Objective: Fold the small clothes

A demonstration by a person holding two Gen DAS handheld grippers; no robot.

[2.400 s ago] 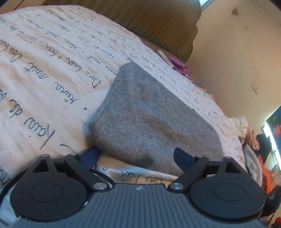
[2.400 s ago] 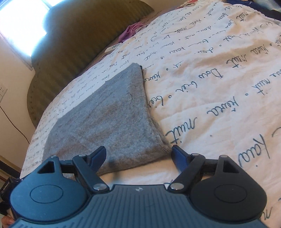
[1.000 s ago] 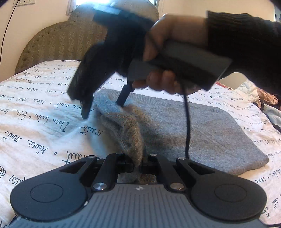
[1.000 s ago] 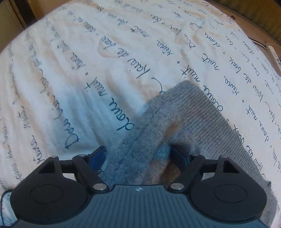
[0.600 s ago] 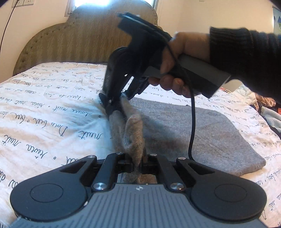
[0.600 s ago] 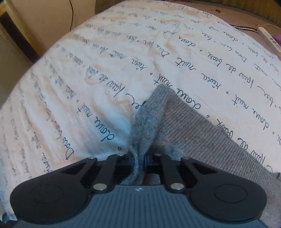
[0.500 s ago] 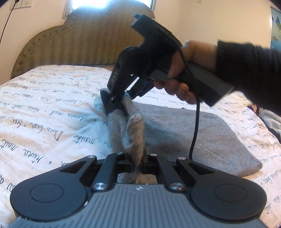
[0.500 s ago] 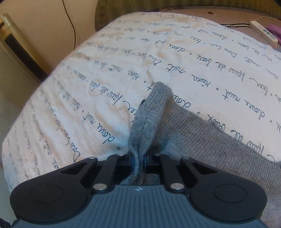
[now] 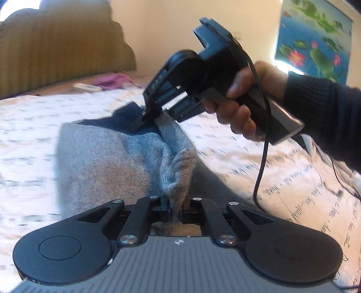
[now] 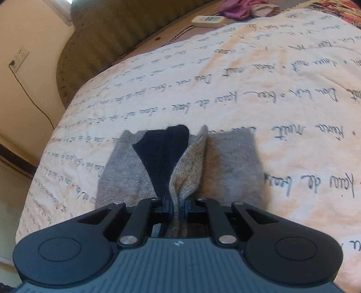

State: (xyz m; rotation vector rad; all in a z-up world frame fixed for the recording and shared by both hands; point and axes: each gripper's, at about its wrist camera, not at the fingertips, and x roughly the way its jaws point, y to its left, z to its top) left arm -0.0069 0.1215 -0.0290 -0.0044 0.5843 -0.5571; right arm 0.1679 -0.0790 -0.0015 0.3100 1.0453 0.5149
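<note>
The grey knit lies on the bed cover, and one edge of it is lifted and carried over the rest, so the fold is in the middle of its swing. In the right wrist view a dark inner side shows under the raised flap. I judge this is the folding-over step: both corners are up, and the flap is not yet laid down.

The left gripper has its fingers closed tight on a bunch of the knit, with grey cloth squeezed between the blue pads. The right gripper is also clenched on the edge, and the cloth rises from it as a thin ridge. In the left view the right gripper hangs above the knit, and a hand in a dark sleeve holds it.

The next move probably needs both corners to travel together to the far edge, to come down level, and only then the fingers to let go. If one side goes ahead, the fold may become crooked.

Beyond the bed are a headboard and a purple cloth.
</note>
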